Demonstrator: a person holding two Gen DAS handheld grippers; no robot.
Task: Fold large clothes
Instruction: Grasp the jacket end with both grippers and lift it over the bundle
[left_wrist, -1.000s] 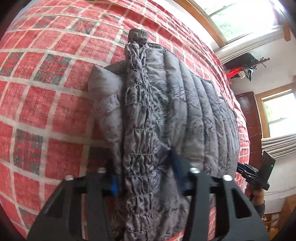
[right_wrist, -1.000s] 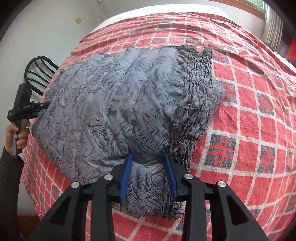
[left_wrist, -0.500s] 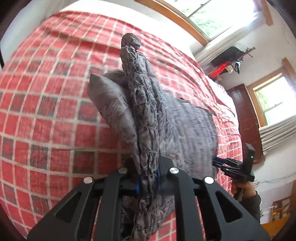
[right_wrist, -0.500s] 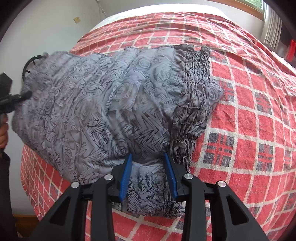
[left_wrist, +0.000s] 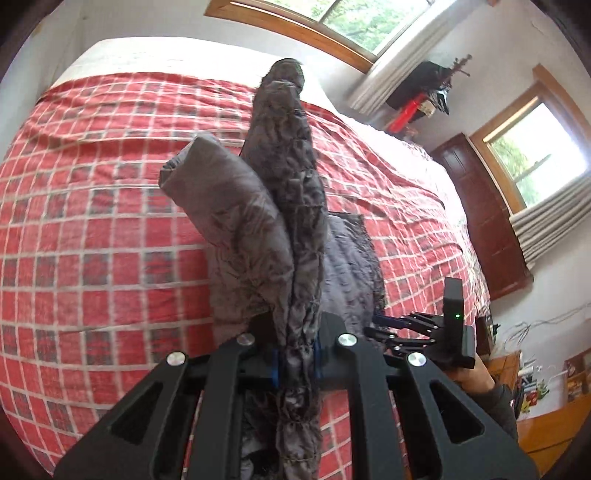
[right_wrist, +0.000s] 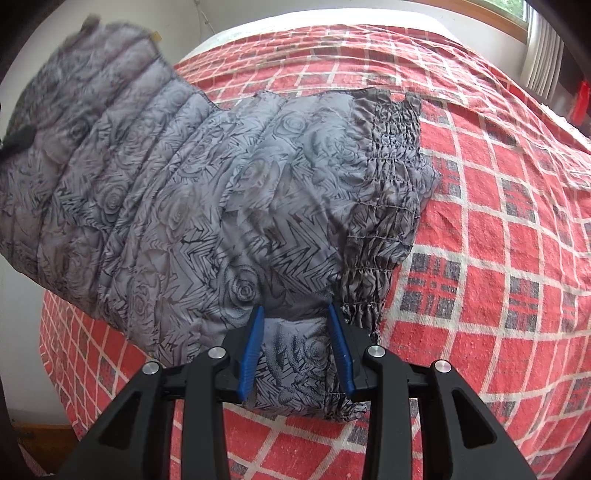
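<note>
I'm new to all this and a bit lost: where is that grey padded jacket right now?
The grey jacket lies on the red checked bedspread, its left end lifted off the bed by the left gripper; the right gripper straddles its near edge.

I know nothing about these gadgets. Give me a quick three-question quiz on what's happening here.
1. True or false: the left gripper is shut on the jacket.
2. The bedspread is: A plain blue, B red plaid, C green striped?
3. Fill in: fabric sits between the right gripper's blue fingers, but whether they pinch it is ____.

Key: 1 true; 2 B; 3 unclear.
</note>
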